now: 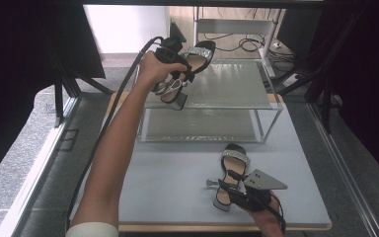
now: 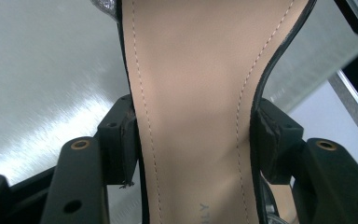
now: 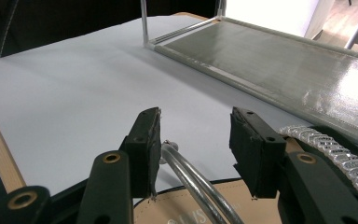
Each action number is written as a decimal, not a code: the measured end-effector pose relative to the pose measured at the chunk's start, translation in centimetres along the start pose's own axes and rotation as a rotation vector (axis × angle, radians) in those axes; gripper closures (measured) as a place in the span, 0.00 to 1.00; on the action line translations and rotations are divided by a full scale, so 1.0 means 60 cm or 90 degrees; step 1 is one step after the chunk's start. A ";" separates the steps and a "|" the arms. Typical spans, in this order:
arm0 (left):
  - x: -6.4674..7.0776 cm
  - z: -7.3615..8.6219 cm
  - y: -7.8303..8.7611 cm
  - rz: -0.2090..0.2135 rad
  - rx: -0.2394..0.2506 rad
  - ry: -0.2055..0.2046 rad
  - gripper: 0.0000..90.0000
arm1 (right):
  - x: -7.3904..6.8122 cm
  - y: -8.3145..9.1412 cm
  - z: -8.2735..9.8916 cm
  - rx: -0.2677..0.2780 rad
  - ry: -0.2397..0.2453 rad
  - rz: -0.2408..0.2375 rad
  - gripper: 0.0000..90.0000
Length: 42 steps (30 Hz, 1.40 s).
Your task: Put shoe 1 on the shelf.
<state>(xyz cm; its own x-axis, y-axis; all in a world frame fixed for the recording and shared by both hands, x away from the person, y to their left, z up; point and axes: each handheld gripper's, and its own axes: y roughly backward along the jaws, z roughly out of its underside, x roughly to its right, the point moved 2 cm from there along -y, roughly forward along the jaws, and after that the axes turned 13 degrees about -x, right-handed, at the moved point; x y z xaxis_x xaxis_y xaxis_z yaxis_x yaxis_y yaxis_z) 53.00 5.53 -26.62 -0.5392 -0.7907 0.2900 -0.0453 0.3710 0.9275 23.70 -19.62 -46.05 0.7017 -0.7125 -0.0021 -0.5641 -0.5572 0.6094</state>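
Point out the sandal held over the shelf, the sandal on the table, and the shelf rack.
held sandal (image 2: 191, 93), left gripper view, tan insole.
table sandal (image 1: 235, 159), high view, glittery toe strap.
shelf rack (image 1: 227, 84), high view, top shelf.

Looking like a lab or recording workspace, not a home: a pale grey table (image 1: 177, 187) with a wood edge is sitting inside a dark metal frame (image 1: 321, 94) hung with black curtains (image 1: 10, 74). Loose cables (image 1: 246, 44) are trailing over the floor behind, and a bare two-tier glass rack (image 1: 227, 98) is standing on the table.
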 end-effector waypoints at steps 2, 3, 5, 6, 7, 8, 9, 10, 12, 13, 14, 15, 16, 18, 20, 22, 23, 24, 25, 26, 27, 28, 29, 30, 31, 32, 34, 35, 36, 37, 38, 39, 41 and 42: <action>-0.007 -0.014 0.001 -0.007 0.002 0.012 0.45 | 0.000 0.000 0.000 0.000 -0.002 -0.001 0.60; -0.010 -0.020 0.000 -0.007 0.003 0.019 0.45 | 0.001 -0.001 -0.001 -0.001 -0.003 -0.001 0.60; -0.016 -0.031 -0.007 -0.004 0.002 0.030 0.45 | 0.002 -0.001 0.000 -0.002 -0.003 -0.002 0.60; -0.024 -0.040 -0.016 -0.004 0.000 0.038 0.45 | 0.004 -0.002 0.001 -0.003 -0.005 -0.002 0.59; -0.024 -0.040 -0.016 -0.004 0.000 0.038 0.45 | 0.004 -0.002 0.001 -0.003 -0.007 -0.002 0.60; -0.033 -0.049 -0.025 -0.005 -0.002 0.052 0.45 | 0.005 -0.002 0.001 -0.002 -0.007 -0.003 0.59; -0.033 -0.049 -0.025 -0.005 -0.002 0.052 0.45 | 0.005 -0.002 0.001 -0.002 -0.007 -0.003 0.59; -0.037 -0.053 -0.029 -0.009 -0.004 0.059 0.45 | 0.005 -0.002 0.001 0.000 -0.007 -0.003 0.60; -0.048 -0.063 -0.039 -0.007 -0.007 0.077 0.45 | 0.004 -0.002 0.001 -0.002 -0.006 -0.003 0.59; -0.048 -0.063 -0.039 -0.007 -0.007 0.077 0.45 | 0.003 -0.002 0.000 -0.002 -0.004 -0.004 0.59; -0.051 -0.065 -0.041 -0.008 -0.008 0.079 0.45 | 0.003 -0.002 0.000 -0.002 -0.004 -0.004 0.59; -0.053 -0.068 -0.043 -0.008 -0.008 0.085 0.45 | 0.002 -0.003 0.001 -0.003 -0.005 -0.005 0.59; -0.054 -0.070 -0.046 -0.010 -0.010 0.088 0.45 | 0.001 -0.005 0.000 -0.004 -0.002 -0.005 0.59; -0.057 -0.074 -0.053 -0.010 -0.013 0.097 0.45 | 0.001 -0.007 0.001 -0.007 -0.004 -0.007 0.59; -0.061 -0.081 -0.066 -0.013 -0.013 0.103 0.45 | 0.002 -0.009 0.002 -0.009 -0.004 -0.007 0.59; -0.063 -0.083 -0.071 -0.013 -0.016 0.107 0.45 | 0.001 -0.010 0.002 -0.012 -0.006 -0.008 0.59; -0.065 -0.086 -0.076 -0.015 -0.018 0.111 0.45 | 0.000 -0.010 0.002 -0.012 -0.005 -0.007 0.59; -0.066 -0.088 -0.081 -0.019 -0.020 0.114 0.45 | 0.000 -0.010 0.002 -0.012 -0.002 -0.005 0.59; -0.066 -0.090 -0.087 -0.022 -0.022 0.117 0.45 | 0.000 -0.010 0.002 -0.012 -0.002 -0.005 0.59; -0.066 -0.092 -0.092 -0.022 -0.027 0.122 0.45 | 0.001 -0.011 0.002 -0.013 -0.001 -0.004 0.59; -0.067 -0.095 -0.101 -0.023 -0.035 0.122 0.45 | 0.001 -0.012 0.002 -0.016 -0.004 -0.006 0.59; -0.067 -0.095 -0.101 -0.023 -0.035 0.122 0.45 | 0.001 -0.012 0.002 -0.016 -0.004 -0.006 0.59; -0.068 -0.096 -0.109 -0.025 -0.039 0.126 0.45 | 0.002 -0.013 0.002 -0.017 -0.003 -0.006 0.58; -0.068 -0.096 -0.109 -0.025 -0.039 0.126 0.45 | 0.002 -0.013 0.002 -0.017 -0.003 -0.007 0.58; -0.068 -0.097 -0.114 -0.026 -0.041 0.128 0.45 | 0.002 -0.013 0.002 -0.018 -0.002 -0.007 0.58; -0.068 -0.097 -0.115 -0.030 -0.042 0.127 0.45 | 0.002 -0.013 0.003 -0.019 -0.002 -0.007 0.58; -0.066 -0.097 -0.117 -0.034 -0.039 0.129 0.44 | 0.001 -0.013 0.003 -0.021 -0.004 -0.009 0.58; -0.066 -0.097 -0.117 -0.034 -0.039 0.129 0.44 | 0.001 -0.012 0.003 -0.021 -0.004 -0.008 0.58; -0.064 -0.096 -0.118 -0.036 -0.037 0.126 0.44 | 0.002 -0.012 0.003 -0.020 -0.001 -0.007 0.58; -0.063 -0.097 -0.121 -0.041 -0.036 0.128 0.43 | 0.002 -0.012 0.003 -0.020 -0.002 -0.007 0.58; -0.063 -0.097 -0.121 -0.041 -0.036 0.128 0.42 | 0.001 -0.011 0.003 -0.020 -0.001 -0.007 0.58; -0.059 -0.097 -0.122 -0.033 -0.027 0.127 0.40 | 0.000 -0.011 0.003 -0.020 -0.001 -0.007 0.58; -0.057 -0.098 -0.121 -0.030 -0.023 0.126 0.34 | 0.000 -0.011 0.003 -0.020 0.000 -0.006 0.58; -0.054 -0.097 -0.120 -0.020 -0.029 0.124 0.31 | -0.001 -0.012 0.003 -0.021 0.000 -0.007 0.58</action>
<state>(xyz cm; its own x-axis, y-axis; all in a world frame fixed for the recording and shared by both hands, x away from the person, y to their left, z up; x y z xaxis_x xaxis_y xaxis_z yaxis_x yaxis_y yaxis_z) 59.96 2.55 -32.88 -0.3645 -0.8828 0.2961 -0.0192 0.3251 0.9455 23.96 -19.26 -46.62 0.7074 -0.7068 -0.0089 -0.5422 -0.5506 0.6347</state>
